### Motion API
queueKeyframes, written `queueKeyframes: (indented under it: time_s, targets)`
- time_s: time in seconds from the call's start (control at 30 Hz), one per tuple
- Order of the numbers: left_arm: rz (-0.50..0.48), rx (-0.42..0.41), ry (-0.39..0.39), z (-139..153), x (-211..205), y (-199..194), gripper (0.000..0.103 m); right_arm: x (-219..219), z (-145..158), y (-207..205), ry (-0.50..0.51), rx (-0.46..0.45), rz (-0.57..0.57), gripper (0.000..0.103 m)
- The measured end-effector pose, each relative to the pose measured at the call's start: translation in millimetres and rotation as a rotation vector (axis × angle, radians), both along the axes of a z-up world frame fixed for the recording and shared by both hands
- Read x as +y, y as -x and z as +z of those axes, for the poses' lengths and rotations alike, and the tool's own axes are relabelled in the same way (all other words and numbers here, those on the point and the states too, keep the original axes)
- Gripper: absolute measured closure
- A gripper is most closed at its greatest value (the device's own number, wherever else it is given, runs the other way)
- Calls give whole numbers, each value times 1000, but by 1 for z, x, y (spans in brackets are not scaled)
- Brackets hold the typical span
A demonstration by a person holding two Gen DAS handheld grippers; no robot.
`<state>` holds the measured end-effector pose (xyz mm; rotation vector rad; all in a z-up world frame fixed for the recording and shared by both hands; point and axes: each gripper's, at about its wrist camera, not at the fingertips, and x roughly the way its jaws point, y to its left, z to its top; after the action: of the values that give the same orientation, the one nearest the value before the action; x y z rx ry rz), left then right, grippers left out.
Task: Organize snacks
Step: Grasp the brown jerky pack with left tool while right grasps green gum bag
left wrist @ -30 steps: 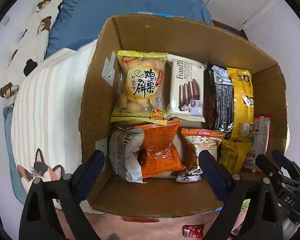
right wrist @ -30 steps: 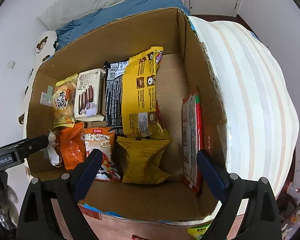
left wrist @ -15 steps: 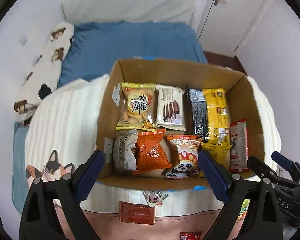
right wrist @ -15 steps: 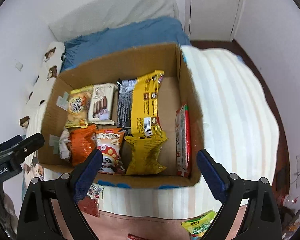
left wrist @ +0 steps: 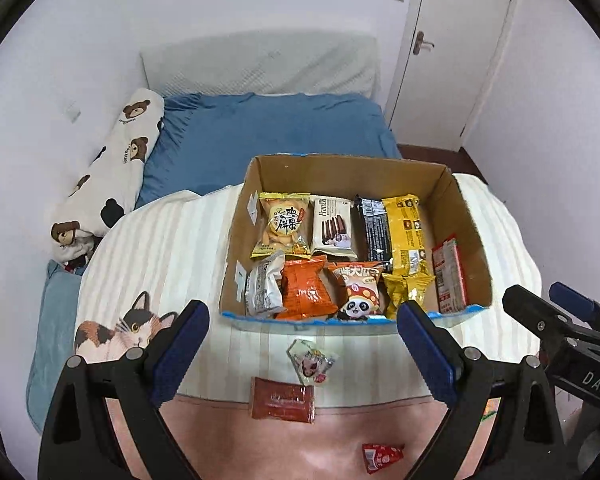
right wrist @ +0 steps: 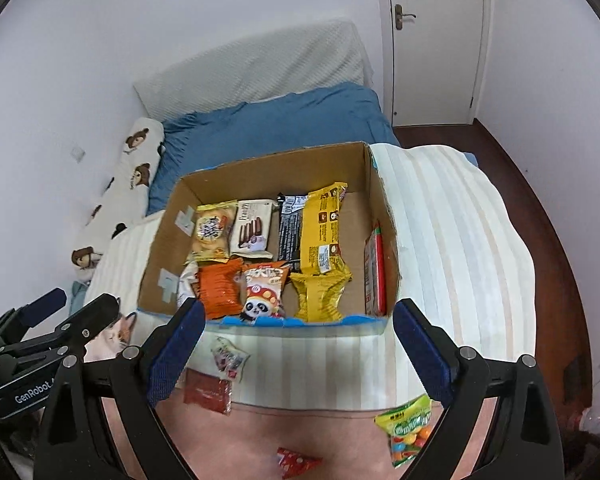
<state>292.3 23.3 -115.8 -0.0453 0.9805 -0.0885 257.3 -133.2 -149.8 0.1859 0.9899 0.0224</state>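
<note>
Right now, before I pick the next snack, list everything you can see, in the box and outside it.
box: 1, brown cardboard, open, on the striped blanket
packets in box: 9; back row yellow egg biscuits, white wafers, black bar, long yellow pack; front row silver, orange, panda pack, small yellow; red pack upright at right wall
loose packets: 4 in front of box; white sachet, dark red, small red, green candy
blanket: 1, cream striped, cat print
sheet: 1, blue
bear pillow: 1, white, along left wall
door: 1, white
left gripper: open, empty
right gripper: open, empty
</note>
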Motion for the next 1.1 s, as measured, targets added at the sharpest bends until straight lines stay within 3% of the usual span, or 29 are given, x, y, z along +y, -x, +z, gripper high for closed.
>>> queueKeyframes:
  time_s: [0.13, 0.23, 0.43, 0.63, 0.8, 0.87, 0.97, 1.1]
  targets:
    - [-10, 15, 6, -3, 0, 24, 7, -7, -7, 27, -30, 27, -4, 6]
    - [-49, 63, -17, -22, -8, 42, 7, -16, -28, 47, -45, 79, -21, 6]
    - [-156, 249, -46, -96, -38, 68, 7, -52, -94, 85, -79, 243, -96, 6]
    - [-175, 405, -81, -176, -53, 79, 7, -86, -168, 89, -6, 399, -124, 6]
    - [-77, 548, 31, -220, -34, 72, 7, -102, -236, 77, 34, 501, -143, 6]
    - [-1, 588, 115, -228, -19, 68, 7, -102, -252, 75, 9, 507, -154, 12]
    - [128, 618, 246, -234, 6, 58, 7, -90, -250, 69, -1, 472, -139, 24]
    - [341, 644, 443, -249, 44, 42, 7, -61, -249, 55, -29, 457, -108, 25]
